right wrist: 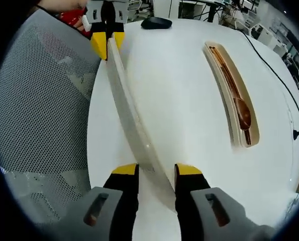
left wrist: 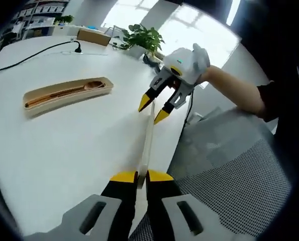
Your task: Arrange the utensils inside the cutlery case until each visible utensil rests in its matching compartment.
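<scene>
the near end of the cream lid [left wrist: 147,150] is covered by the left gripper [left wrist: 141,176] in the left gripper view, and in the right gripper view its other end is hidden behind the right gripper's [right wrist: 157,170] jaws. whether those jaws touch the lid cannot be told. inside the cutlery case [right wrist: 224,75] the chopsticks [right wrist: 224,68] are partly masked by the wooden spoon [right wrist: 242,113]. the shelves [left wrist: 38,12] are too blurred to be read. the black cable [right wrist: 277,70] is cut off at the edge.
</scene>
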